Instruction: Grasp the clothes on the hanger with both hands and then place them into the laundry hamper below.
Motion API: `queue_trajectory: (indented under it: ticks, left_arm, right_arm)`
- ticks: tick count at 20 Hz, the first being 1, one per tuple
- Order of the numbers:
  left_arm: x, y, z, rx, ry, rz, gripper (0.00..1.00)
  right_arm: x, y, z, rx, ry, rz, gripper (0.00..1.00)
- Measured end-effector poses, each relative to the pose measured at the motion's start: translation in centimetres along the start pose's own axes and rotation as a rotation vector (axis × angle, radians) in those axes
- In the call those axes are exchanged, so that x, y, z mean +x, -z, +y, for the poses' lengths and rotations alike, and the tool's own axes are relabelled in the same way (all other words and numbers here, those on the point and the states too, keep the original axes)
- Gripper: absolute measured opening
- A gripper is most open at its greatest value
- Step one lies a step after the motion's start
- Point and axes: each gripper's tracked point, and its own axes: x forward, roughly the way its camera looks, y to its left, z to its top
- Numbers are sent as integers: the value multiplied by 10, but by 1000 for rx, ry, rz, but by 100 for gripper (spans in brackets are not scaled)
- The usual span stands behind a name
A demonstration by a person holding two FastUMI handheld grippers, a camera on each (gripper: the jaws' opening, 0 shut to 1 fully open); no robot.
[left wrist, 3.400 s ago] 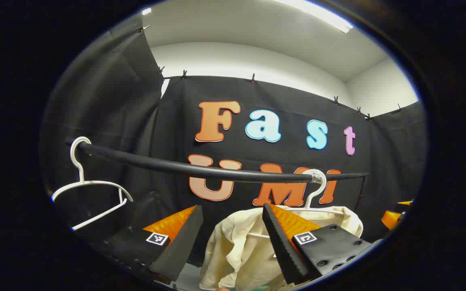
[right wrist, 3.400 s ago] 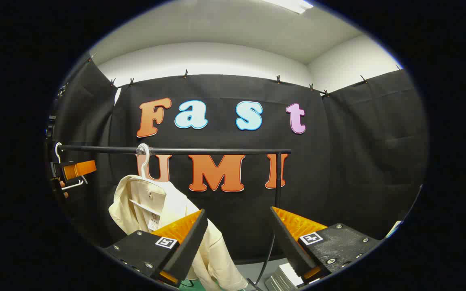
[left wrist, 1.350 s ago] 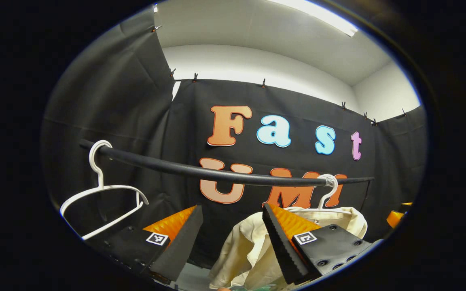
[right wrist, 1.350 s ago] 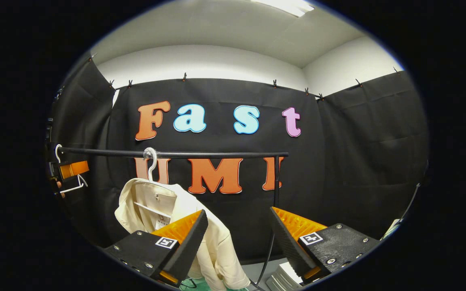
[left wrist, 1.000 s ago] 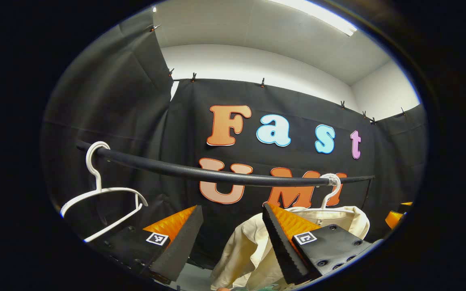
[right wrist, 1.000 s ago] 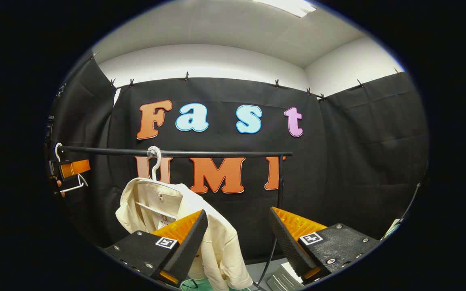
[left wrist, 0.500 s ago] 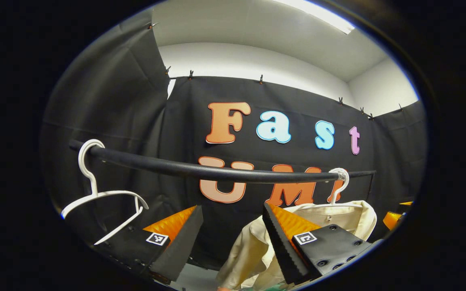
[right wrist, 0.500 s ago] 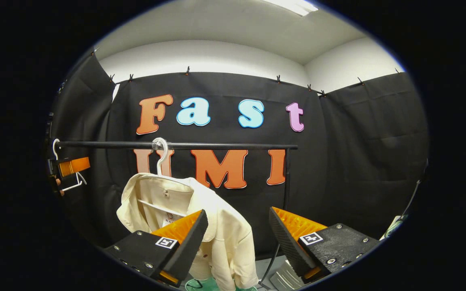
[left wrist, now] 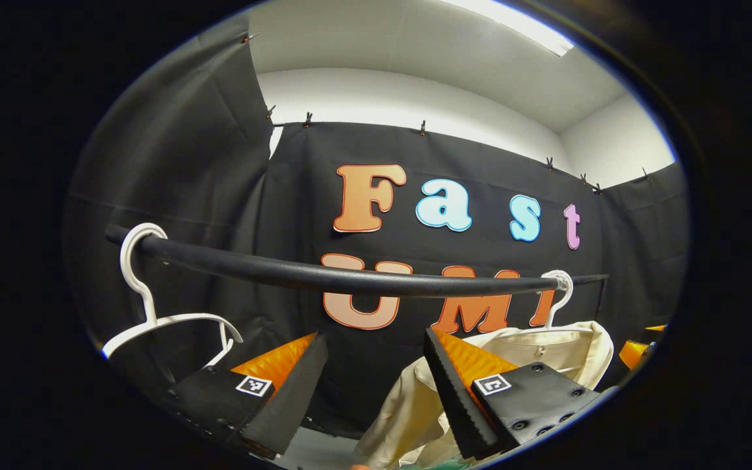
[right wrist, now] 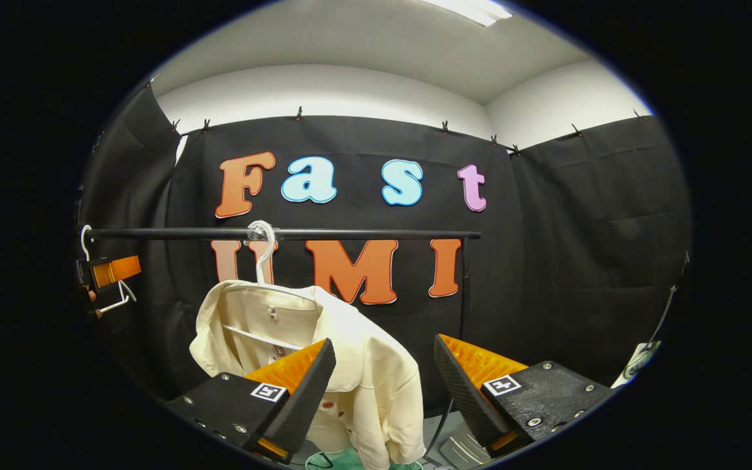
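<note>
A cream shirt (right wrist: 356, 365) hangs on a white hanger (right wrist: 261, 251) from the black rail (right wrist: 363, 234). In the left gripper view the same shirt (left wrist: 546, 349) hangs at the rail's (left wrist: 324, 277) right end, partly behind my left gripper's right finger. My left gripper (left wrist: 373, 378) is open, below the rail and left of the shirt, holding nothing. My right gripper (right wrist: 382, 385) is open, in front of the shirt's right shoulder and apart from it. A green hamper rim (right wrist: 343, 460) peeks out below the shirt. The left gripper (right wrist: 111, 271) also appears far left in the right gripper view.
An empty white hanger (left wrist: 154, 313) hangs at the rail's left end. The rail's upright post (right wrist: 464, 287) stands right of the shirt. A grey ribbed object (right wrist: 464, 450) lies on the floor by the post. Black cloth walls close the booth.
Both grippers have shifted slightly: the shirt sits farther right in the left gripper view and larger, more central in the right gripper view. Both stay open.
</note>
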Motion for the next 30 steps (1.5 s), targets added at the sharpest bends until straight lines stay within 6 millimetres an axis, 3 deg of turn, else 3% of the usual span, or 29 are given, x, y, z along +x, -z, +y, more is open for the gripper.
queue_trajectory:
  ticks: [4, 9, 10, 11, 16, 17, 21, 22, 25, 26, 30]
  left_arm:
    - [1, 6, 4, -8, -4, 4, 96]
    - [6, 22, 1, 9, -2, 19, 96]
    - [8, 29, -1, 17, 1, 27, 100]
    - [9, 35, -2, 21, 4, 36, 93]
    - [21, 77, -19, 11, 46, 104, 96]
    - [25, 85, -22, 7, 51, 117, 100]
    - [30, 115, -40, -6, 93, 168, 94]
    - [29, 122, -45, -5, 109, 178, 97]
    - [28, 141, -62, 1, 159, 203, 100]
    - [26, 146, -67, 5, 174, 208, 97]
    - [20, 155, -87, 6, 229, 226, 97]
  right_arm:
    - [4, 4, 9, -8, -14, 1, 94]
    - [12, 27, 22, -34, -26, 34, 94]
    - [13, 31, 28, -25, -41, 43, 94]
    - [14, 35, 35, -21, -56, 51, 94]
    - [32, 65, 62, -40, -102, 102, 94]
    - [37, 72, 63, -40, -95, 115, 94]
    - [54, 87, 62, -14, -52, 131, 93]
    - [57, 90, 64, -3, -48, 136, 93]
    - [66, 95, 63, 12, -23, 132, 89]
    - [68, 96, 62, 11, -10, 131, 87]
    - [77, 104, 62, 8, 2, 140, 69]
